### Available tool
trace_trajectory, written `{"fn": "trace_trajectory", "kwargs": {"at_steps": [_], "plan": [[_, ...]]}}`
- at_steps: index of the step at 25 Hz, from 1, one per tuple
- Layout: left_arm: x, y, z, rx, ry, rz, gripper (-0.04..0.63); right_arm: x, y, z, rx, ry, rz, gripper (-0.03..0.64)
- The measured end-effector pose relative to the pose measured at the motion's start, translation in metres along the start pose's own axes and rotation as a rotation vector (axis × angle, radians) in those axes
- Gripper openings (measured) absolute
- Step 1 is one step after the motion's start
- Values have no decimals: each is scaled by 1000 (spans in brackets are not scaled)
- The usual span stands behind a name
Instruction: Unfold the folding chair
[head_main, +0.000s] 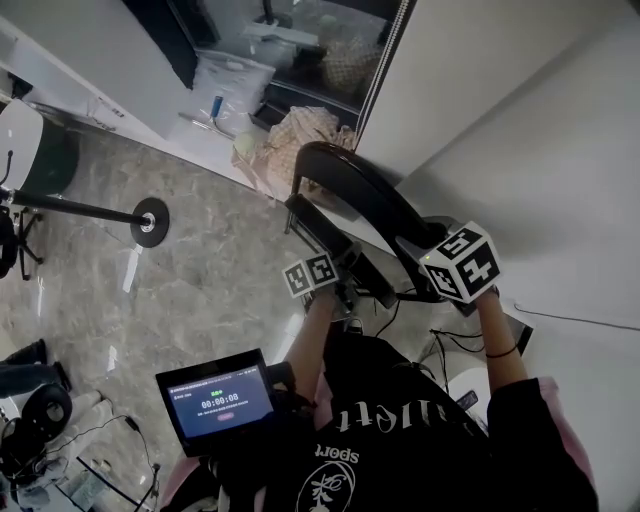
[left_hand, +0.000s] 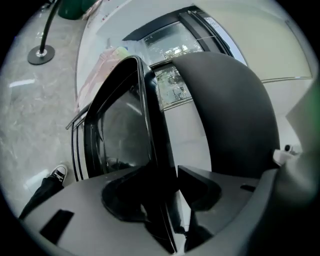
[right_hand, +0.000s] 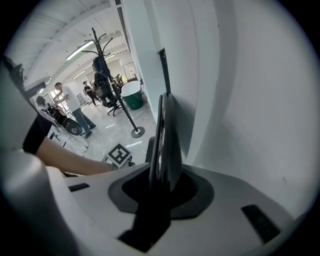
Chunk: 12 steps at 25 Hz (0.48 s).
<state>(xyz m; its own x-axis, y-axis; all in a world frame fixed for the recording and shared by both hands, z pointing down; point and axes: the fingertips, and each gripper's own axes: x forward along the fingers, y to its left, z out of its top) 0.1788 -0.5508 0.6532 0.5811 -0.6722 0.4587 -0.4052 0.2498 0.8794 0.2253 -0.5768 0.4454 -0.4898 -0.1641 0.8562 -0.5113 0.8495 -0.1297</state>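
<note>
The folding chair (head_main: 362, 188) is black and still folded flat. It stands on the marble floor (head_main: 200, 290), close against the white wall (head_main: 520, 130).

Left tool (left_hand: 172, 176) — jaws closed onto the rim of the chair's flat front panel. The rim runs upright between the two pads.

Right tool (right_hand: 162, 182) — jaws clamped on the thin edge of the chair's curved upper part, which fills the space between them.

In the head view both tools sit at the chair's near end: the left on the floor side, the right beside the wall. A coat stand (head_main: 150, 222) stands well apart on the floor.
</note>
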Motion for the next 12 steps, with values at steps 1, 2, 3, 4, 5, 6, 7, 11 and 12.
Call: {"fn": "trace_trajectory", "kwargs": {"at_steps": [1, 2, 3, 4, 5, 6, 7, 11, 12], "plan": [[-1, 0, 0, -14, -17, -3, 198, 3, 1, -4, -4, 30, 21, 103], [-2, 0, -1, -28, -38, -3, 191, 5, 2, -7, -8, 57, 37, 103], [-3, -1, -3, -43, -59, -2, 183, 5, 3, -10, -8, 72, 45, 97], [-5, -1, -4, -55, -79, 0, 177, 3, 4, -12, 0, 74, 50, 88], [-8, -2, -6, -63, -92, 0, 172, 1, 6, -13, 16, 69, 58, 84], [-11, -2, -7, -66, -100, 0, 169, 0, 8, -13, 39, 62, 74, 83], [-13, -1, -6, -67, -103, -1, 167, 0, 10, -12, 68, 57, 98, 83], [-25, 6, -6, -73, -110, -6, 158, 4, 24, -10, 139, 56, 163, 86], [-28, 7, -7, -77, -118, -6, 155, 4, 25, -11, 139, 56, 163, 86]]}}
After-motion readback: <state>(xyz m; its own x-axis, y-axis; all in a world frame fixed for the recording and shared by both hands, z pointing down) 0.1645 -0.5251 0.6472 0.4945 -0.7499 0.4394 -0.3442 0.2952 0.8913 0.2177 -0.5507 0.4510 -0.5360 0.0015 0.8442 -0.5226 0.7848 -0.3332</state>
